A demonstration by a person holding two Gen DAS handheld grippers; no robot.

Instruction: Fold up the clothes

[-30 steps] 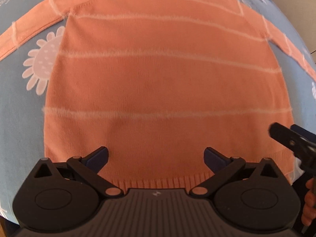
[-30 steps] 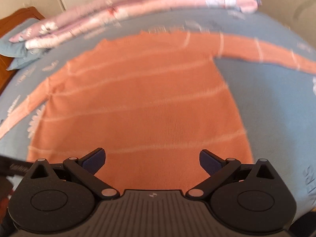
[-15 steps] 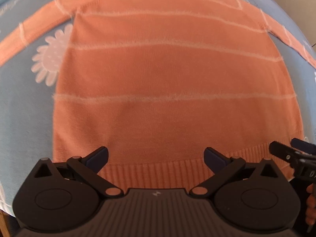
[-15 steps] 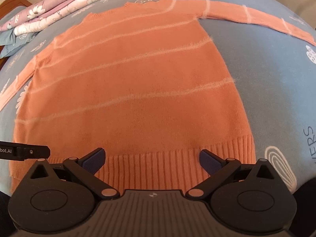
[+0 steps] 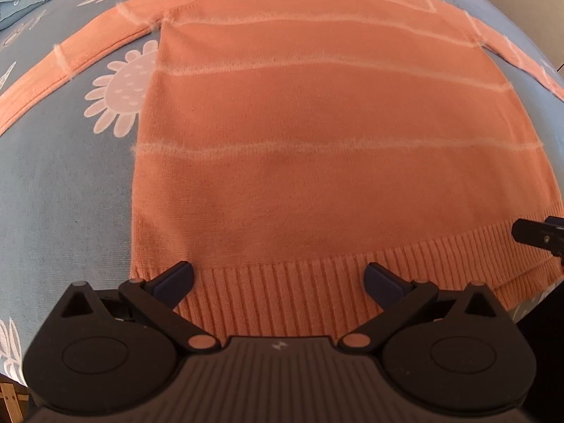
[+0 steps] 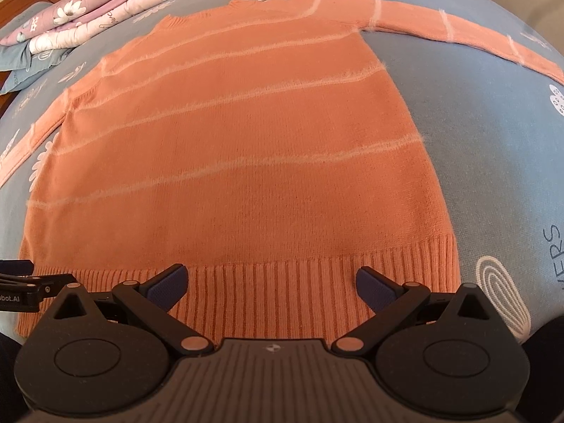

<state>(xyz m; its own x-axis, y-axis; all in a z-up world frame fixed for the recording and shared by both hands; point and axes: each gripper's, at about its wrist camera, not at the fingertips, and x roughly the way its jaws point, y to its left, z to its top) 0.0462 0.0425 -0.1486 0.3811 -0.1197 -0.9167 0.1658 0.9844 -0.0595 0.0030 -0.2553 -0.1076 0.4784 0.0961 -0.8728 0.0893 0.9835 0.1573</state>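
Sweater: an orange knitted sweater (image 5: 317,134) with thin pale stripes lies flat and spread out on the bed, neck at the far end, ribbed hem (image 5: 282,296) nearest the cameras.
Sleeves: both reach outward from the shoulders; the left sleeve (image 5: 70,60) runs off toward the left edge of the left wrist view, the right sleeve (image 6: 458,31) stretches to the right in the right wrist view.
Bed cover: a blue sheet (image 5: 63,183) printed with white flowers and lettering lies under the sweater; a white flower (image 5: 120,95) shows just beside the sweater's left side.
Bedding: folded pink floral quilts (image 6: 105,3) sit at the far end of the bed, well apart from the hem.
Left gripper: the left gripper (image 5: 278,276) is spread wide, with its blue-padded fingertips (image 5: 176,278) over the ribbed hem near the sweater's left bottom corner and nothing between them; whether they touch the knit cannot be told.
Right gripper: the right gripper (image 6: 271,280) is also spread wide and empty, its fingertips (image 6: 373,285) over the hem toward the right bottom corner; part of it shows at the right edge of the left wrist view.
Between grippers: the two sit side by side along the hem, apart from one another.
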